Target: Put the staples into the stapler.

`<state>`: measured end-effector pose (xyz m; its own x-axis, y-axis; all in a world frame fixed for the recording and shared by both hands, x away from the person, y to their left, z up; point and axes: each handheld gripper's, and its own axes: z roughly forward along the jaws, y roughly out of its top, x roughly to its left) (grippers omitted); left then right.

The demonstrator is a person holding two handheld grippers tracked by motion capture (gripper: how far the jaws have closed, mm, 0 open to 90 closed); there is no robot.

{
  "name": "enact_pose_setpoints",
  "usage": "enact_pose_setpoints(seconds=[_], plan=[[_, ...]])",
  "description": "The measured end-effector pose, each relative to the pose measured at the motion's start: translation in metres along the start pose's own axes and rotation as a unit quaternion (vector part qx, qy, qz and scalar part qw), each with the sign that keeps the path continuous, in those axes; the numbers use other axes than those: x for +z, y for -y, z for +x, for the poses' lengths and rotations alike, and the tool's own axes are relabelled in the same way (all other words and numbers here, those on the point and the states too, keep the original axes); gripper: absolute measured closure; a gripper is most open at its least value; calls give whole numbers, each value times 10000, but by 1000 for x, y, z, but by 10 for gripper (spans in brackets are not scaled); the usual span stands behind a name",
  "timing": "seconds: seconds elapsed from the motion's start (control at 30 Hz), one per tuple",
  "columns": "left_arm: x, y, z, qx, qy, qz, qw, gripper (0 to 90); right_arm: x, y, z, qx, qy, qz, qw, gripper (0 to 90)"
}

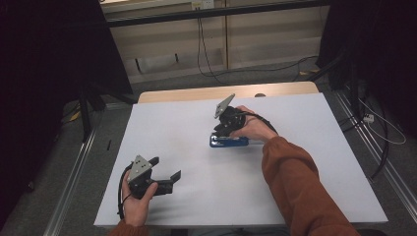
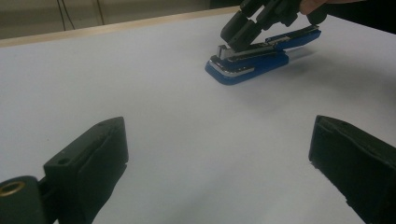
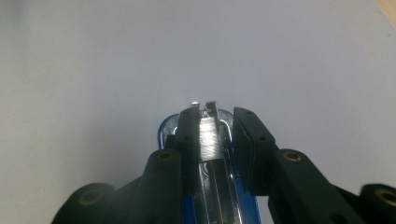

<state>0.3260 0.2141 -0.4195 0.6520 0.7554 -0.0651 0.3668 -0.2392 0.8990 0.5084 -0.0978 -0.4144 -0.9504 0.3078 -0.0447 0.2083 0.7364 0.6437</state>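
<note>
Right tongs (image 1: 222, 132) straddle the blue stapler (image 1: 229, 142); white table (image 1: 305, 162) around.

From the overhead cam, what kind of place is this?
Probably a lab recording bay, not an office: a bare white table, black curtains on both sides, metal floor rails and loose cables around it. A blue stapler lies on the table.

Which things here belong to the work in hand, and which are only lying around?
In the work:
- blue stapler
- right claw, its jaws either side of the stapler's metal top
- white table

Just there:
- left claw, open, resting apart from the stapler
- cables on the floor beyond the table
</note>
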Motion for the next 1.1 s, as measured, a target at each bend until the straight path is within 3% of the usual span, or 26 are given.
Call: enact_pose_setpoints(seconds=[0.33,0.47,0.53,0.8,1.0,1.1], plan=[[0,0,0,-7,-50,18,10000,47,-5,1,-2,421,324,-211,9984,489],[0,0,0,-23,-57,23,10000,47,-5,3,-1,677,338,-251,9968,394],[0,0,0,-30,-64,21,10000,47,-6,4,0,878,330,-329,9950,353],[0,0,0,-28,-53,14,10000,47,-11,7,2,1124,417,-526,9914,195],[0,0,0,-21,-61,26,10000,47,-14,12,5,1397,540,-694,9863,122],[0,0,0,-31,-59,25,10000,47,-16,15,6,1436,571,-704,9855,106]])
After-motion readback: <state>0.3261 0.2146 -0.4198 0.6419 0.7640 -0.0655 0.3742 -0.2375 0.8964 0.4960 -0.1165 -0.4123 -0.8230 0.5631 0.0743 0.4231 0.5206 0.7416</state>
